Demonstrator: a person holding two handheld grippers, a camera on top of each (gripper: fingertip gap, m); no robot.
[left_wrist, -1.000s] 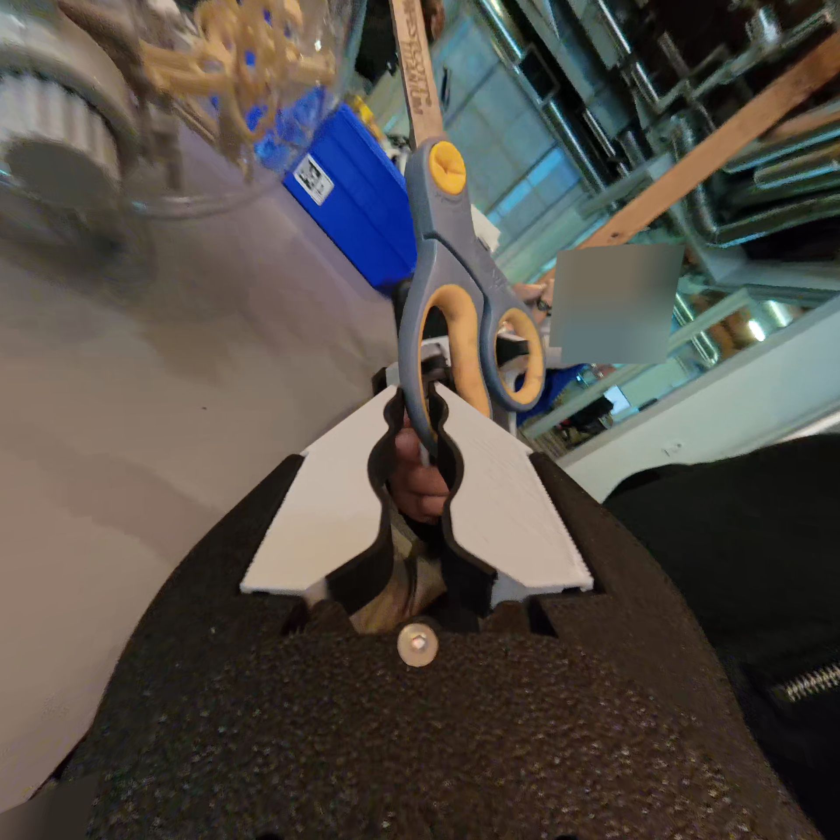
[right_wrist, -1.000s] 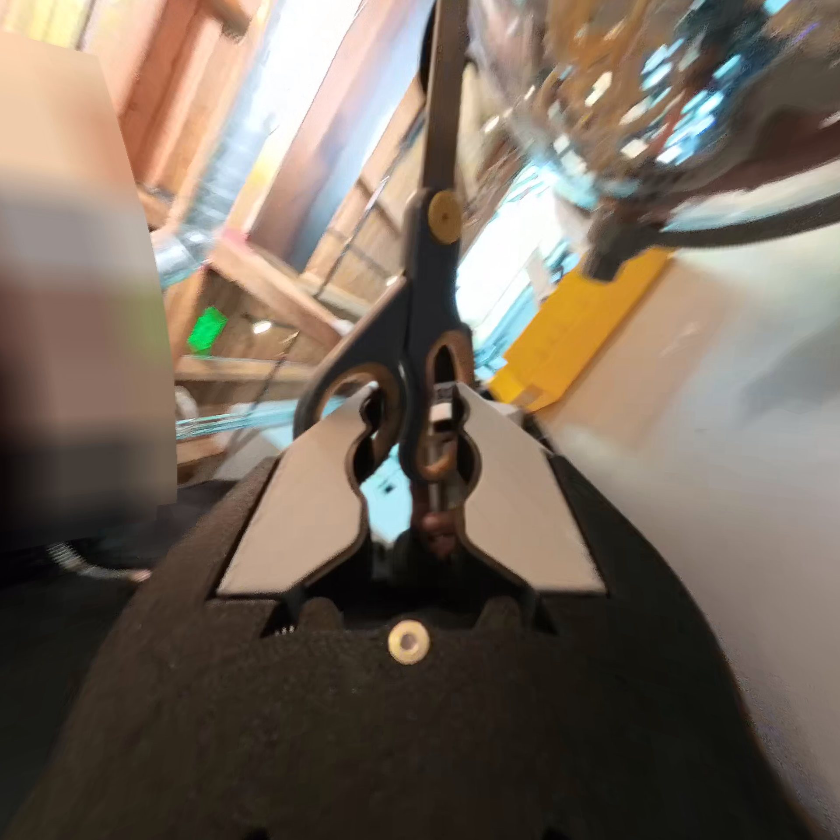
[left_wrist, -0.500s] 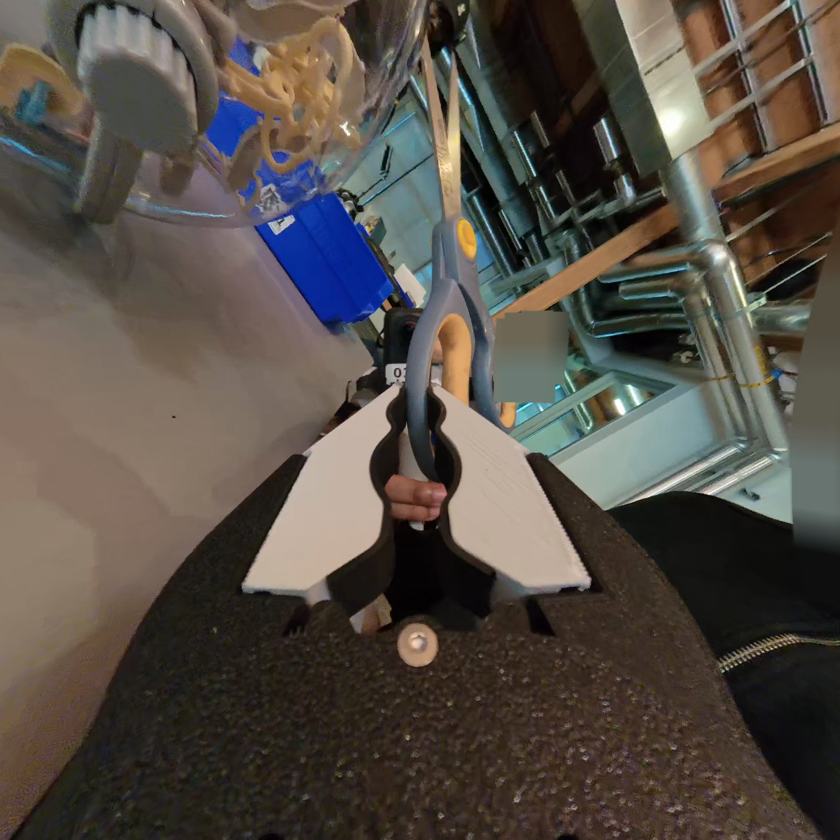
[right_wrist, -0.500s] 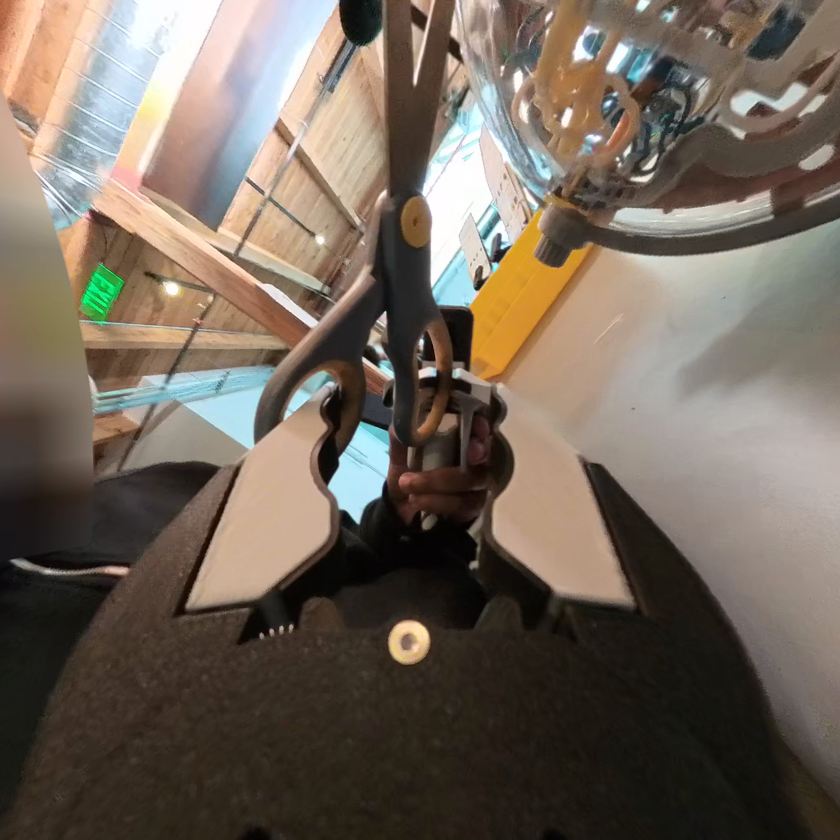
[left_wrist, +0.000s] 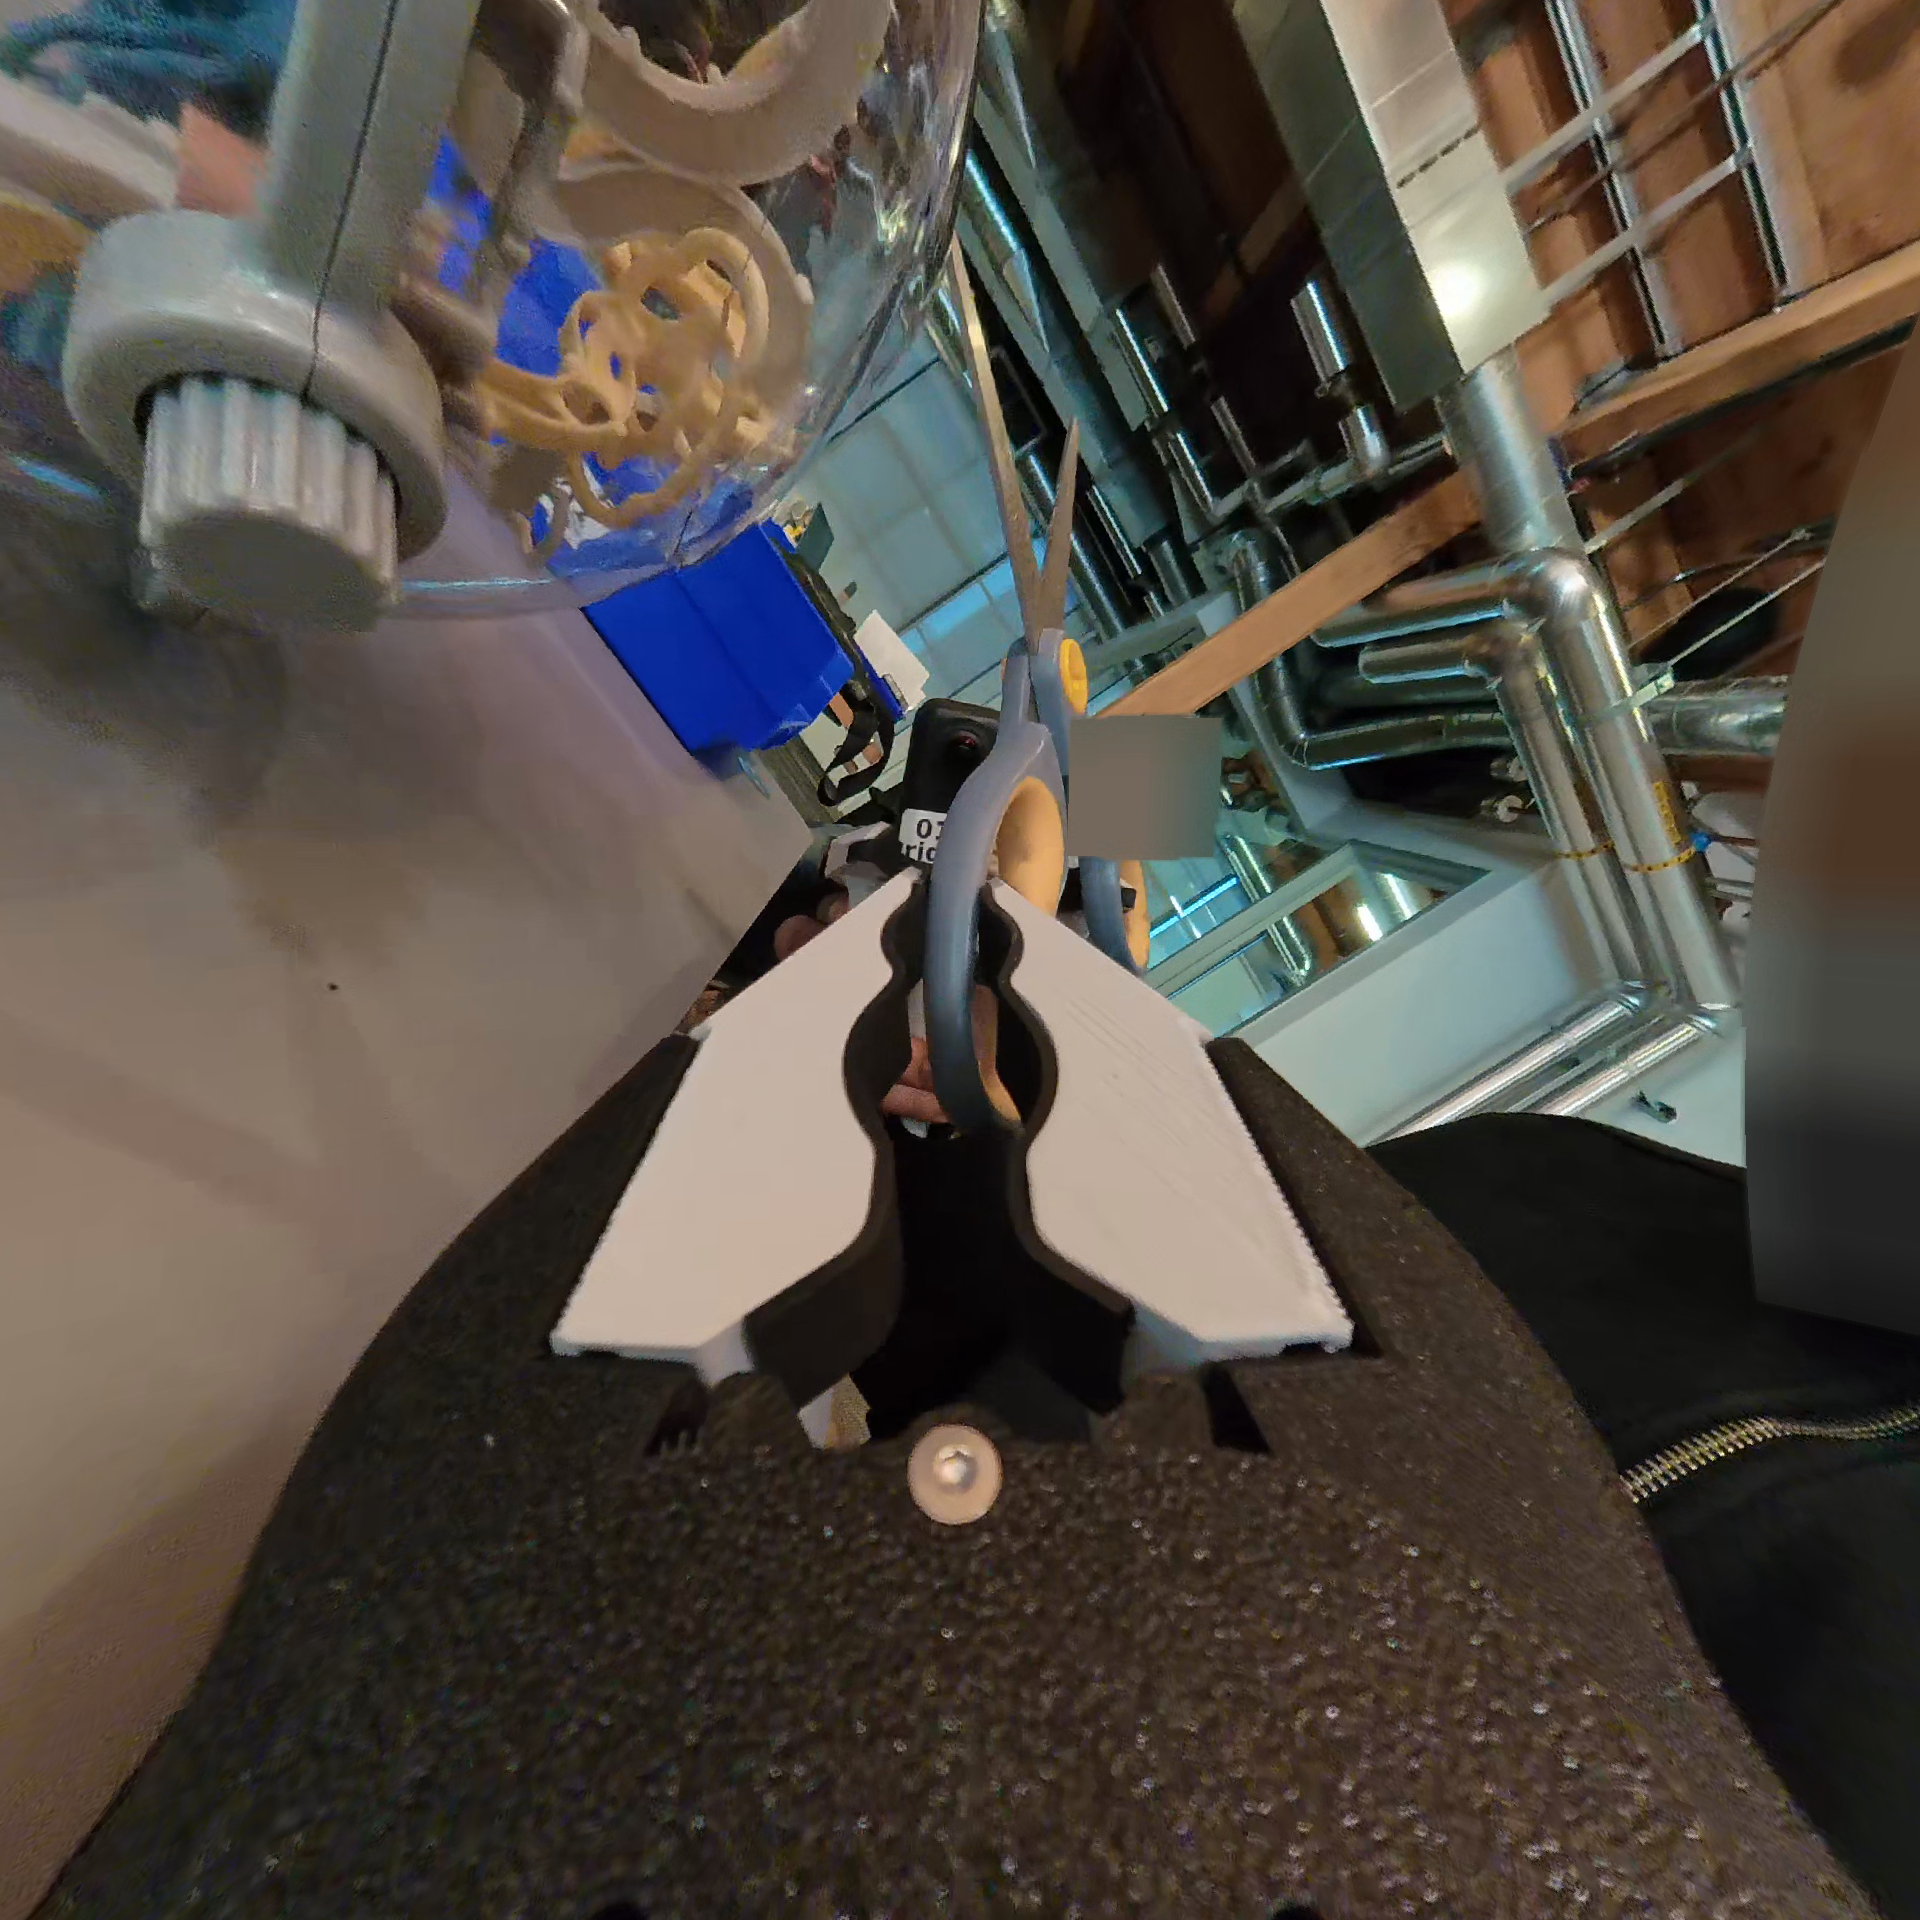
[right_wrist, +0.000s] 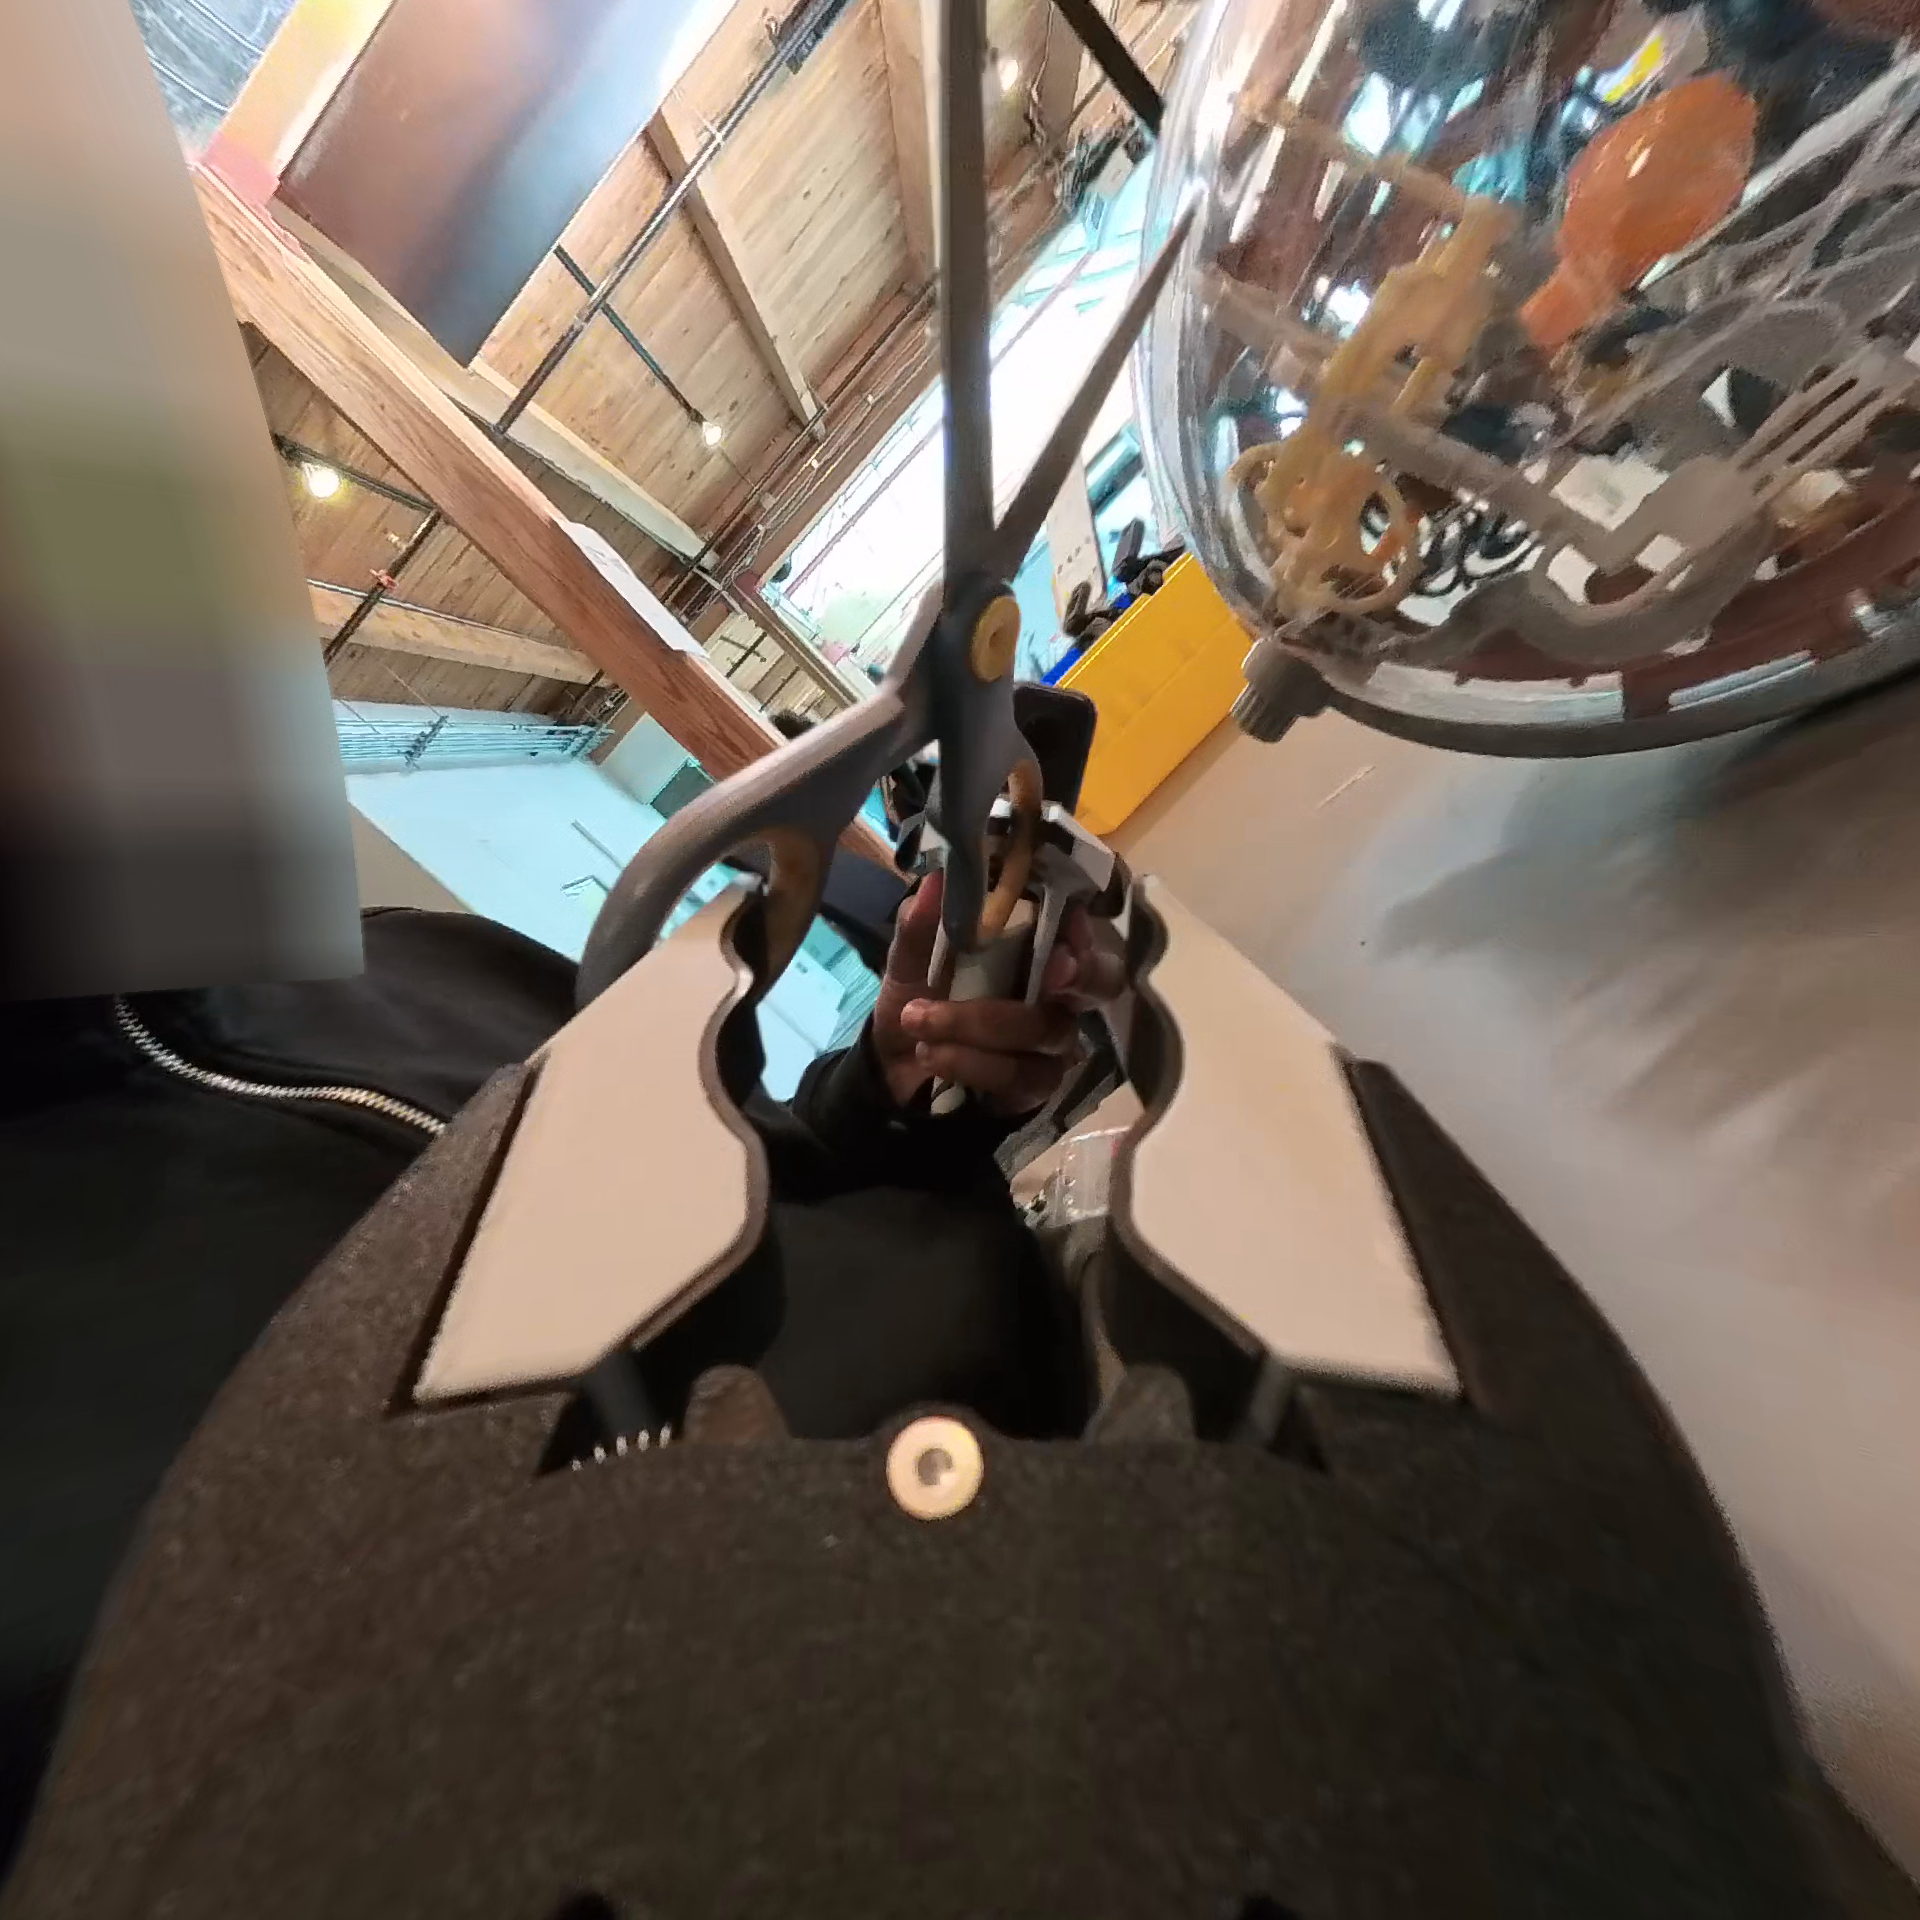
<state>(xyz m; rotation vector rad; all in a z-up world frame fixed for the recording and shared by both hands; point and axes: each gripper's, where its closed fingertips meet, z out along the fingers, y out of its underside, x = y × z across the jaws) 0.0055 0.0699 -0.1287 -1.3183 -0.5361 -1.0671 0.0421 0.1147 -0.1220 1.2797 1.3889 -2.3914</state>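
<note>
Right gripper (right_wrist: 940, 925) spread wider than half second ago, one loop of scissors (right_wrist: 961, 665) on its finger; blades parted toward 12 o'clock. Left gripper (left_wrist: 961, 935) clamps other loop. Clear globe (right_wrist: 1558, 364) at 2 o'clock.

One scissors (left_wrist: 1013, 790), one globe (left_wrist: 582, 312) (clear)

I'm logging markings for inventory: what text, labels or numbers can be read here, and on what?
White sticker on the black camera body behind the scissors: printed characters, partly hidden; I won't copy them out.
Yellow marking on a ceiling pipe: too small to read.
White sheet by the window: too blurred to read.
</note>
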